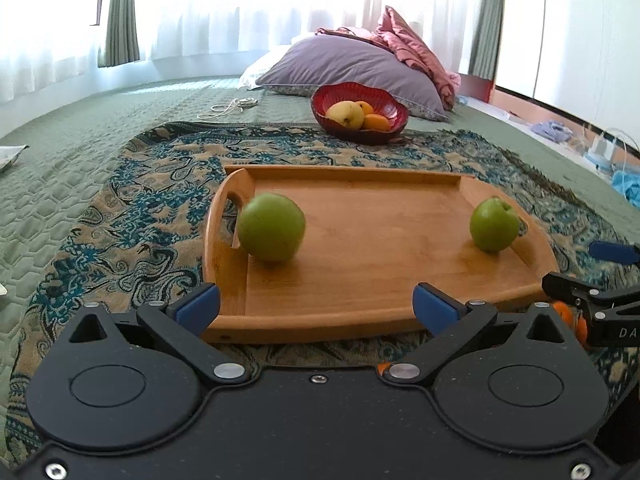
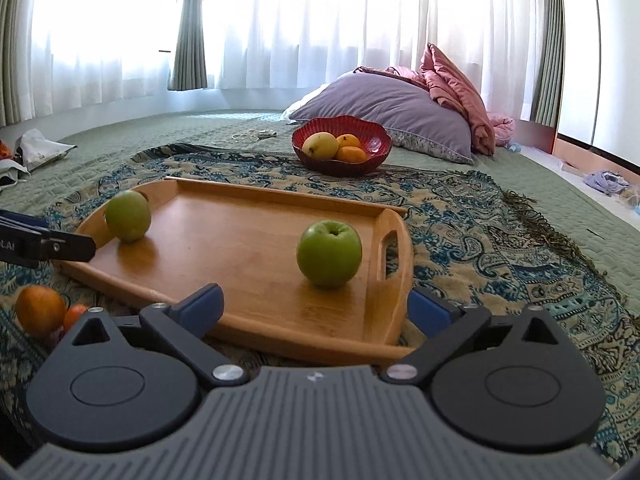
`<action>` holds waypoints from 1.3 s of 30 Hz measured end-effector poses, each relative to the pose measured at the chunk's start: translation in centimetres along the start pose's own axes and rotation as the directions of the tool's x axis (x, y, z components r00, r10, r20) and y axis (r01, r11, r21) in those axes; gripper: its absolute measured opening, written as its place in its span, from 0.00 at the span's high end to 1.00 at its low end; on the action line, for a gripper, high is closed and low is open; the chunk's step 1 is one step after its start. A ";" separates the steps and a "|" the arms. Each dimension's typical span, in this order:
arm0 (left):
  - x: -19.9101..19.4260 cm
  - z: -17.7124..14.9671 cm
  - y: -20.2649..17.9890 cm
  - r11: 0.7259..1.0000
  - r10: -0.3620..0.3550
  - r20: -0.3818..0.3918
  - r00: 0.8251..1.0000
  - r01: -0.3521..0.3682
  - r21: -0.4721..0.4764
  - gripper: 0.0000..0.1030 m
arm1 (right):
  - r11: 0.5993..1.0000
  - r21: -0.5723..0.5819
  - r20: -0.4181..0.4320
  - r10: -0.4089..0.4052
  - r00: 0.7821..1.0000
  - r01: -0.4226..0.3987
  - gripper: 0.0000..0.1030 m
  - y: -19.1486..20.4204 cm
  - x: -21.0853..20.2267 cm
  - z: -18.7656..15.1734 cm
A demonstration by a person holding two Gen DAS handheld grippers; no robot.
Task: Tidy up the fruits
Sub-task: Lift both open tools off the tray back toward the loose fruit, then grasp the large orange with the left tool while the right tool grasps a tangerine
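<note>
A wooden tray (image 1: 360, 280) (image 2: 248, 264) lies on a patterned cloth on the bed. Two green apples rest in it: one by the left handle (image 1: 272, 226) (image 2: 128, 216), slightly blurred, and one by the right handle (image 1: 494, 224) (image 2: 329, 253). A red bowl (image 1: 384, 128) (image 2: 376, 156) behind the tray holds a yellow mango (image 1: 346, 114) (image 2: 320, 145) and oranges (image 2: 350, 152). My left gripper (image 1: 316, 306) is open and empty at the tray's near edge. My right gripper (image 2: 316, 312) is open and empty at the tray's near right corner.
Two oranges (image 2: 40, 310) lie on the cloth left of the right gripper. A purple pillow (image 1: 352, 64) and pink blanket (image 1: 416, 50) sit behind the bowl. A cable (image 1: 234, 106) and paper bags (image 2: 40, 150) lie on the green bedspread. The bed's edge is at the right.
</note>
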State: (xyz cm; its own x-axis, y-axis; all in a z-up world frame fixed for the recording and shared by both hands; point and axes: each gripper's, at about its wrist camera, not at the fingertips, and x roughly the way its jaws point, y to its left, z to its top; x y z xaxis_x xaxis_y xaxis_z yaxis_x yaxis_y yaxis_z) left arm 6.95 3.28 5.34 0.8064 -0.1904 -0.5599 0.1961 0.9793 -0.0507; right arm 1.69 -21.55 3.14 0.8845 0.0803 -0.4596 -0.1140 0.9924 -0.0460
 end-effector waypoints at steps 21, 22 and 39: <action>-2.3 -4.7 0.5 0.998 0.060 0.050 0.997 -0.058 -0.033 0.00 | 0.997 0.050 -0.034 -0.056 0.998 0.057 0.00 -1.7 -1.7 -4.1; -2.4 -4.9 0.4 0.997 0.068 0.055 0.996 -0.066 -0.035 0.00 | 0.997 0.049 -0.036 -0.057 0.998 0.059 0.00 -1.7 -1.7 -4.3; -2.7 -7.9 -0.6 0.995 0.095 0.045 0.994 -0.093 -0.040 0.08 | 0.997 0.049 -0.051 -0.058 0.997 0.061 0.01 -0.9 -1.9 -6.5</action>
State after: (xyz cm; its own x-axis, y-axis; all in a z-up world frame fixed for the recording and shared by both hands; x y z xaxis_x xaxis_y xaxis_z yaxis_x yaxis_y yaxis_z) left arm 0.24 3.80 0.35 0.8459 -0.0998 -0.5240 0.0979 0.9947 -0.0313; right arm -2.86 -23.18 -1.71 0.8656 0.0174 -0.5005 -0.0375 0.9988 -0.0300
